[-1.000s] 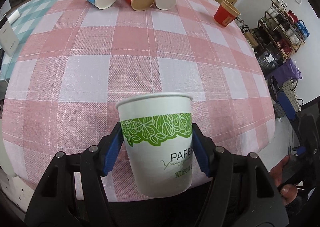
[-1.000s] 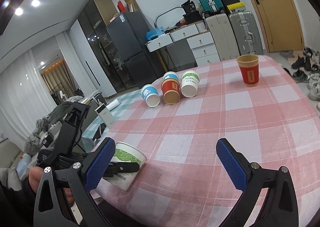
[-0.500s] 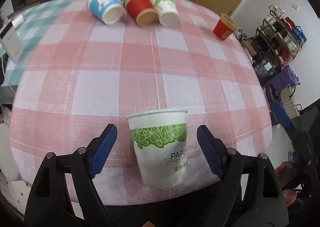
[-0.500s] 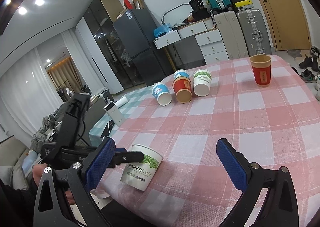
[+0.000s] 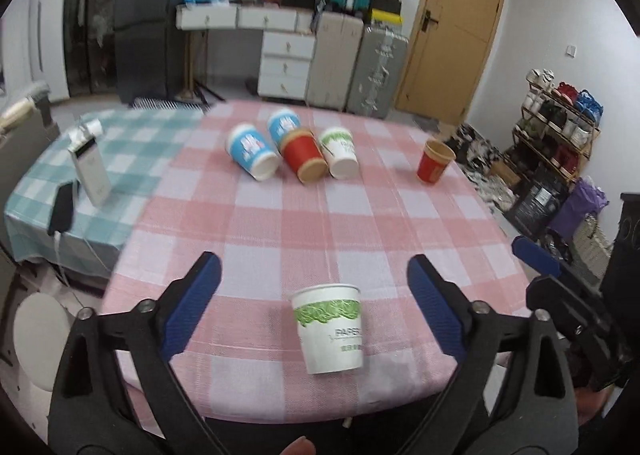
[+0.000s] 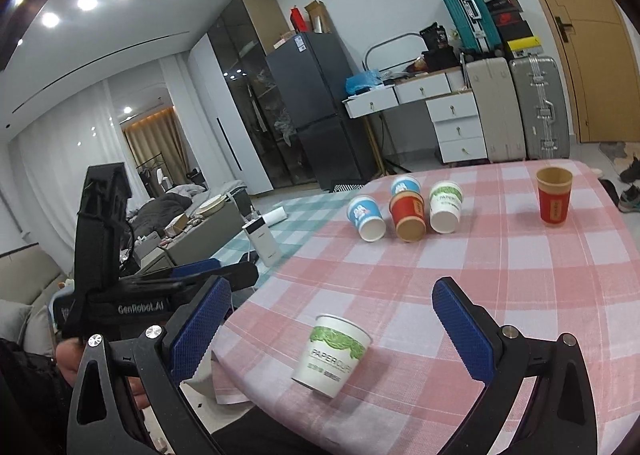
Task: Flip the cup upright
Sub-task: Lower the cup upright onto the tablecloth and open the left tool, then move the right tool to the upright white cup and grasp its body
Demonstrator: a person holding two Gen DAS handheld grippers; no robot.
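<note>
Cup: the white cup with green leaf band [image 5: 329,329] stands upright, mouth up, on the pink checked desk [image 5: 280,223], low in the centre of the left wrist frame and close to the near edge of the desk.

Left hand-held gripper: the left hand-held gripper [image 5: 314,289] is spread wide; the cup sits between its blue pads [image 5: 192,301] but touches neither of them.

Right hand-held gripper: the right hand-held gripper [image 6: 330,321] is also wide and holds nothing.

Task state: in my judgement this cup is already flipped and released.

Other cups: in the upper centre, two blue cups [image 5: 252,151], a red cup [image 5: 303,159] and another white-green cup [image 5: 339,151] lie on their sides, touching each other; one red cup [image 5: 435,161] stands alone at the right.

Risk: the standing cup is light and empty, near the edge. If an open finger catches the rim, the cup may tip or fall off the desk.

Risk at the group: the lying cups are packed together, so closing on one may roll its neighbour.

Only in the right wrist view: the body of the left tool at middle left, and the hand [image 6: 70,361] that holds it.

Only in the left wrist view: the shoe rack [image 5: 560,127] at the right.
</note>
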